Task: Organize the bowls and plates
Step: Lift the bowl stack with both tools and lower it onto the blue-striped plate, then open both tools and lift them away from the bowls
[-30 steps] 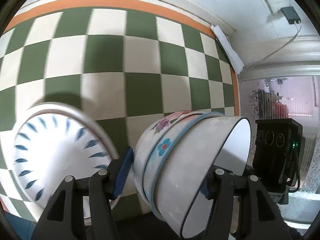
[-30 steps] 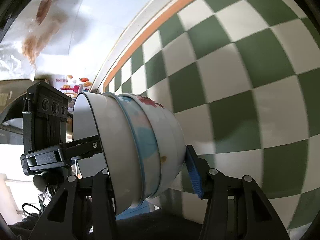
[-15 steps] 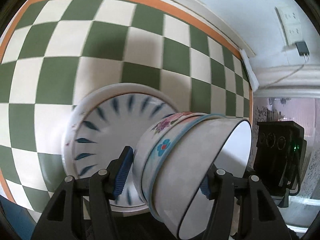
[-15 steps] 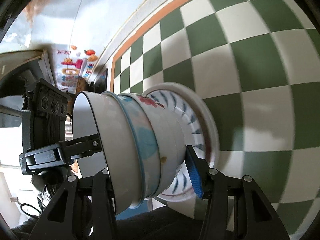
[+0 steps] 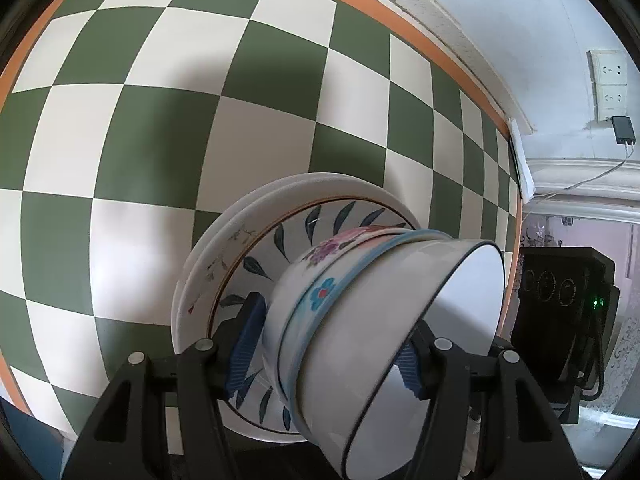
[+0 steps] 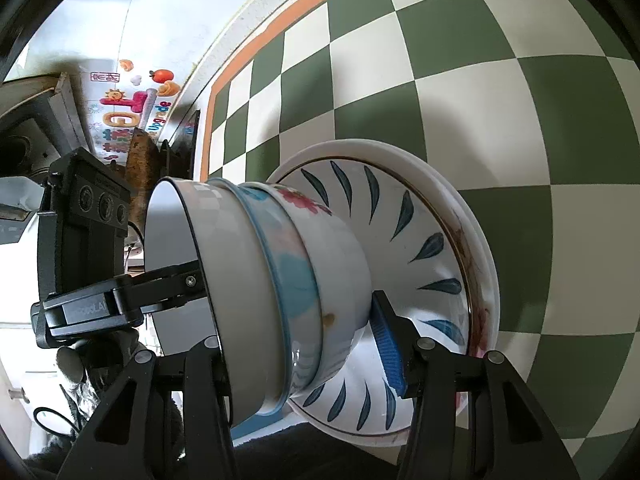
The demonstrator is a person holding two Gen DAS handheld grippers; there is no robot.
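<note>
Since the earlier frames, the stack of bowls (image 5: 384,320) has come over the plates (image 5: 248,240), which lie on the green-and-white checked bench (image 5: 160,128). The left gripper (image 5: 328,344) and the right gripper (image 6: 304,344) each have their jaws closed on the stack from opposite sides. The lowest bowl sits just above, perhaps touching, the leaf-patterned plate (image 6: 420,240).

We find the nested bowls (image 5: 360,344) glazed ceramic, glossy and smooth, as is the leaf-patterned plate (image 6: 424,240) beneath. The checkered tabletop (image 5: 160,120) cover looks smooth, faintly sheened. Both claws' frames read as matt black plastic; their finger pads (image 6: 386,344) are blue, ribbed, rubbery.
</note>
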